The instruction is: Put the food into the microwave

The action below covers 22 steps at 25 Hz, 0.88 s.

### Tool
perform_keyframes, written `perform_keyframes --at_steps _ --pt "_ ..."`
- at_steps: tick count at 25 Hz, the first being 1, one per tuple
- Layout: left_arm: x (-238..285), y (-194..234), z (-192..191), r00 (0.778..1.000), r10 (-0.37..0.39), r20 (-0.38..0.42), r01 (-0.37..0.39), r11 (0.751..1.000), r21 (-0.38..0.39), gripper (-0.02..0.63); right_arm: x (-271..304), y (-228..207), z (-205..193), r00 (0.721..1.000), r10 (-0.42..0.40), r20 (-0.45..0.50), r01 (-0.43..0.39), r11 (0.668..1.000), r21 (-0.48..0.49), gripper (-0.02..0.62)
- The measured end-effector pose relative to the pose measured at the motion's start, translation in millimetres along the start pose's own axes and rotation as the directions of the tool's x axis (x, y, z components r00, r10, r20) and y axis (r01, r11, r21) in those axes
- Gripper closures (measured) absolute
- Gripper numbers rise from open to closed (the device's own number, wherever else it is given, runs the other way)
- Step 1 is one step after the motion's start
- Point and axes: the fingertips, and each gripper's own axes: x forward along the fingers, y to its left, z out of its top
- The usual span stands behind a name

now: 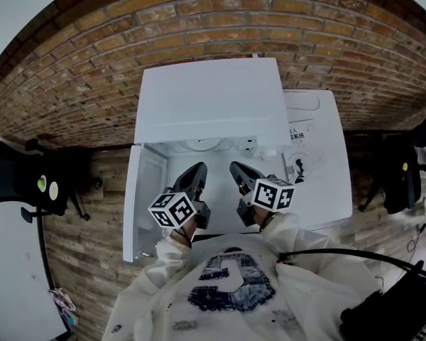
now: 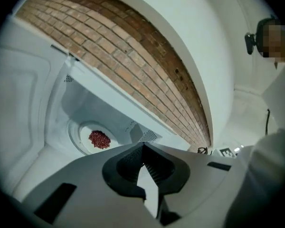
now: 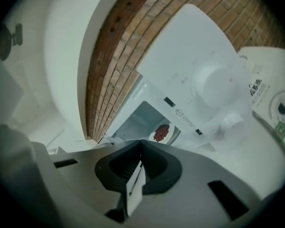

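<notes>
The white microwave [image 1: 213, 105] stands with its door [image 1: 143, 190] swung open to the left. Inside, a small heap of red food [image 2: 99, 139] lies on a white plate [image 2: 83, 131] on the cavity floor; the right gripper view shows the same food [image 3: 161, 132] through the opening. My left gripper [image 1: 197, 170] and right gripper [image 1: 236, 169] hover side by side just in front of the opening, both rolled inward. The left gripper [image 2: 143, 148] is shut with nothing between its pads. The right gripper [image 3: 141, 144] is likewise shut and empty.
A control panel with round knobs [image 3: 211, 84] sits beside the opening. A white surface with printed stickers [image 1: 316, 148] lies to the right of the microwave. A black chair [image 1: 28, 183] stands at the left, black equipment [image 1: 401, 176] and cables [image 1: 383, 290] at the right. A brick wall [image 1: 92, 55] is behind.
</notes>
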Motion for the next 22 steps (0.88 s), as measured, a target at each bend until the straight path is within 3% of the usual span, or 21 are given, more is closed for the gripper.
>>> perform_keyframes --at_steps 5,12,18,22 --pt "-18 -19 19 0.999 0.05 0.02 -0.053 0.979 0.196 0.598 -22 27 13 1.0 -0.006 -0.006 0.005 0.983 -0.186 0.581" --pt "-39 -43 37 0.993 0.099 0.065 -0.116 0.924 0.363 0.598 -47 57 26 0.999 -0.012 0.03 0.022 0.932 -0.361 0.581" --pt "-52 -57 46 0.986 0.132 0.098 -0.162 0.879 0.447 0.598 -65 72 36 0.996 -0.045 0.076 0.075 0.883 -0.464 0.581" --pt "-54 -58 46 0.985 0.14 0.101 -0.171 0.868 0.466 0.598 -69 74 37 0.993 -0.058 0.098 0.099 0.867 -0.488 0.581"
